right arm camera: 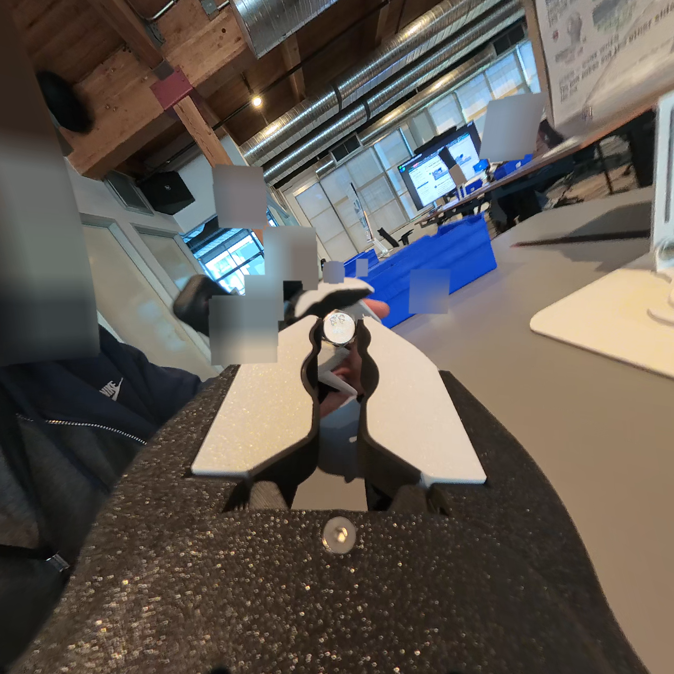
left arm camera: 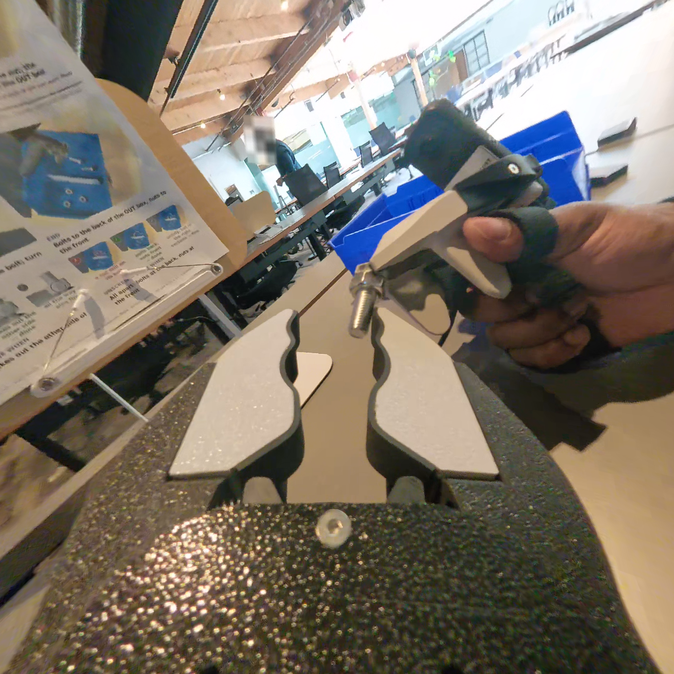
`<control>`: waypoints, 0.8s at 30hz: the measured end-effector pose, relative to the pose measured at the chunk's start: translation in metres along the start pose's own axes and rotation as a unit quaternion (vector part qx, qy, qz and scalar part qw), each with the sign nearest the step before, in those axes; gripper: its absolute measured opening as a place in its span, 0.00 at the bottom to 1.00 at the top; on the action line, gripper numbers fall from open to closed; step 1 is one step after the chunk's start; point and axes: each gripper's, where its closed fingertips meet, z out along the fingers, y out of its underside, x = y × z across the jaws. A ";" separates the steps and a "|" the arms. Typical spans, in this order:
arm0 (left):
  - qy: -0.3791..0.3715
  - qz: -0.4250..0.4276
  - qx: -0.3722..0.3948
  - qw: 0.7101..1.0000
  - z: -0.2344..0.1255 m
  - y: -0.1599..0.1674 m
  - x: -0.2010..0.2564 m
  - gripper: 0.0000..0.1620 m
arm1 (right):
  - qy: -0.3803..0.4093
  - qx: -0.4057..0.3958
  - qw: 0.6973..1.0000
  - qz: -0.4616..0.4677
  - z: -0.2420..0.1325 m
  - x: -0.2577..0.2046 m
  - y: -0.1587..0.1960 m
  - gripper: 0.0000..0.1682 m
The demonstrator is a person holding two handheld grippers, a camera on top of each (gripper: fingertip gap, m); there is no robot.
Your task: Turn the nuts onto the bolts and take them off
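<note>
In the left wrist view my left gripper (left arm camera: 335,328) is open and empty, its jaws wide apart above the table (left arm camera: 627,474). My right gripper (left arm camera: 372,273) comes in from the upper right, held by a hand (left arm camera: 591,255). It is shut on a silver bolt (left arm camera: 359,306) at its hex end, where I cannot tell a nut from the head. The threaded shank hangs down just above my left gripper's right fingertip (left arm camera: 377,328). In the right wrist view my right gripper (right arm camera: 339,328) pinches the bolt head (right arm camera: 339,332) at its tips. The left gripper (right arm camera: 339,291) shows just beyond it.
Blue bins (left arm camera: 401,208) stand on the table behind the grippers; they also show in the right wrist view (right arm camera: 437,255). An instruction sheet on a wooden board (left arm camera: 91,219) stands at the left. A white stand base (right arm camera: 601,328) lies at the right. A person's dark jacket (right arm camera: 91,401) is close on the left. My left and right fingertips are right by each other.
</note>
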 end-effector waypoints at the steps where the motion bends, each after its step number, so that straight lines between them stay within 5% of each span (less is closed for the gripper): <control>1: 0.003 -0.008 0.007 1.000 -0.001 -0.001 -0.001 0.23 | 0.000 0.003 1.000 -0.005 0.000 -0.003 -0.003 0.10; 9: 0.022 -0.039 0.045 0.998 -0.006 -0.015 0.002 0.21 | 0.055 0.038 0.997 -0.045 -0.014 -0.012 -0.040 0.10; 16: 0.027 -0.044 0.041 0.998 -0.008 -0.013 0.000 0.20 | 0.170 0.012 0.979 -0.115 -0.073 -0.043 -0.118 0.10; 20: 0.031 -0.043 0.043 0.998 -0.008 -0.016 0.002 0.20 | 0.323 -0.094 0.928 -0.158 -0.145 -0.031 -0.155 0.10; 24: 0.032 -0.037 0.045 0.998 -0.008 -0.018 0.004 0.19 | 0.441 -0.230 0.861 -0.107 -0.224 0.022 -0.151 0.10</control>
